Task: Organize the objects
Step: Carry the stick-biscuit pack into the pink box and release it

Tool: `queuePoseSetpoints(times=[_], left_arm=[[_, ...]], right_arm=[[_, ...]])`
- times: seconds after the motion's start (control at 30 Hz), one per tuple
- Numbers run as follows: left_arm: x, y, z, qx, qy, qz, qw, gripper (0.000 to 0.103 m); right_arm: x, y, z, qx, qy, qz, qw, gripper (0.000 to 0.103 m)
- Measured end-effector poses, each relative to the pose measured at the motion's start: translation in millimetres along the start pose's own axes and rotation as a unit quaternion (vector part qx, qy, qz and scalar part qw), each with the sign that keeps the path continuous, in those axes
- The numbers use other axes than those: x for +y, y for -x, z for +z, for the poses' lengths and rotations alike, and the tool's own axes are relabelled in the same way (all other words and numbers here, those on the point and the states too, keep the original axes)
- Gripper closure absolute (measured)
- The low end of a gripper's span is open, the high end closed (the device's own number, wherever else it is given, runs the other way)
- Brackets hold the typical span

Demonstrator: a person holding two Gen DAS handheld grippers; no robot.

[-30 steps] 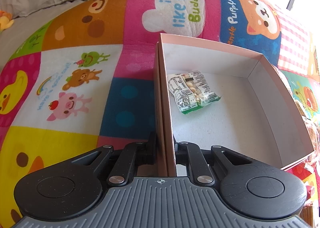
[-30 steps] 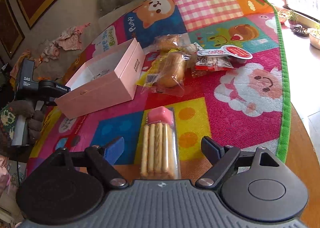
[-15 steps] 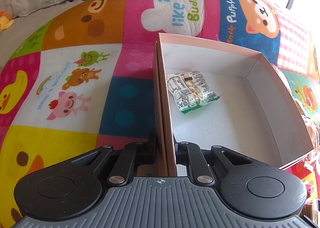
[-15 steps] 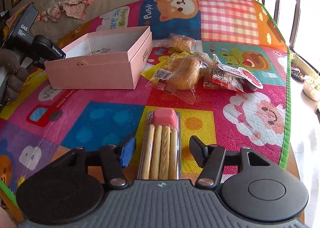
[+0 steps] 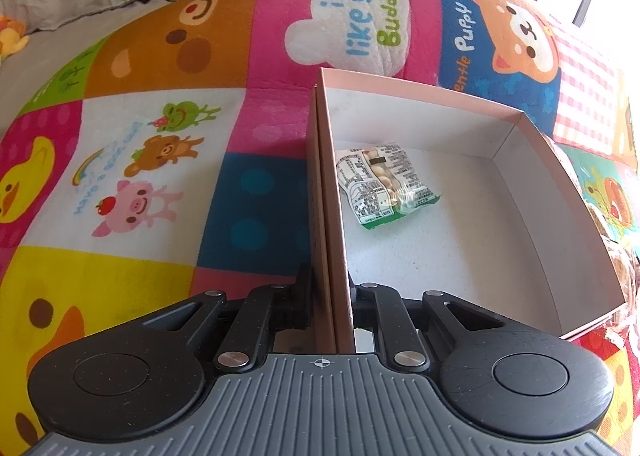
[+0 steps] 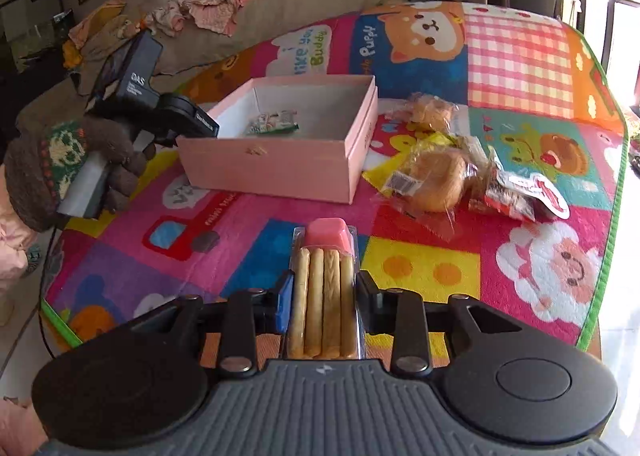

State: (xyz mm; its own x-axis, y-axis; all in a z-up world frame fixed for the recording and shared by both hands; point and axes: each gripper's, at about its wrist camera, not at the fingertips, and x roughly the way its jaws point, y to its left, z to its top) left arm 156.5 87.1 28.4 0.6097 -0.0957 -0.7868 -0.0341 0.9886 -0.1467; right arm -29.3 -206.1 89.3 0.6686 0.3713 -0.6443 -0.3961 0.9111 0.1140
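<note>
The left hand-held gripper point(image 5: 330, 296) pinches the near wall of the pink box point(image 6: 280, 171), which stands on the colourful mat point(image 6: 420, 268). Inside the box lies a small snack packet point(image 5: 384, 185). The right hand-held gripper point(image 6: 322, 296) is closing on a biscuit-stick pack point(image 6: 324, 288), in front of the box. Wrapped buns point(image 6: 436, 175) lie right of the box.

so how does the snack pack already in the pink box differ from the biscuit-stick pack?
Place: the green-edged snack pack lies flat on the pink box floor; the biscuit-stick pack sits between the right gripper fingers, whose jaws are closing.
Shape: the first is a soft, crumpled pouch; the second is a long clear tray.
Contents: small round pieces versus four sticks and a pink dip cup.
Both are see-through snack packaging.
</note>
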Motion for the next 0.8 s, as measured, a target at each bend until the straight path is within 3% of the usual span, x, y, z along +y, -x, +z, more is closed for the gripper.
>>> queuePoseSetpoints(times=[0.17, 0.33, 0.4, 0.53, 0.6, 0.67, 0.8], left_arm=[[-0.2, -0.2, 0.9, 0.003, -0.003, -0.001, 1.0, 0.089], [0.9, -0.3, 1.4, 0.006, 0.002, -0.006, 1.0, 0.088], [1.8, 0.1, 1.3, 0.007, 0.003, -0.01, 0.9999, 0.088], [2.8, 0.7, -0.2, 0.006, 0.002, -0.014, 0.9999, 0.087], [2.8, 0.6, -0.3, 0.006, 0.002, -0.014, 0.9999, 0.087], [2.2, 0.6, -0.6, 0.005, 0.0, -0.014, 0.9999, 0.087], [1.0, 1.4, -1.0, 0.006, -0.002, -0.013, 0.9999, 0.087]], right_arm=[[3.9, -13.8, 80.5, -0.049, -0.019, 0.058, 0.997, 0.071], [21.4, -81.9, 136.0, -0.076, -0.04, 0.048, 0.995, 0.071], [23.4, -114.6, 149.1, -0.054, -0.058, 0.066, 0.995, 0.069], [13.7, -134.7, 144.2, -0.027, -0.086, 0.066, 0.994, 0.067], [2.4, -122.4, 131.2, -0.037, -0.086, 0.047, 0.994, 0.058], [-13.8, -104.0, 113.4, -0.055, -0.083, 0.018, 0.995, 0.049], [-47.1, -69.0, 68.3, -0.081, -0.065, -0.077, 0.992, 0.043]])
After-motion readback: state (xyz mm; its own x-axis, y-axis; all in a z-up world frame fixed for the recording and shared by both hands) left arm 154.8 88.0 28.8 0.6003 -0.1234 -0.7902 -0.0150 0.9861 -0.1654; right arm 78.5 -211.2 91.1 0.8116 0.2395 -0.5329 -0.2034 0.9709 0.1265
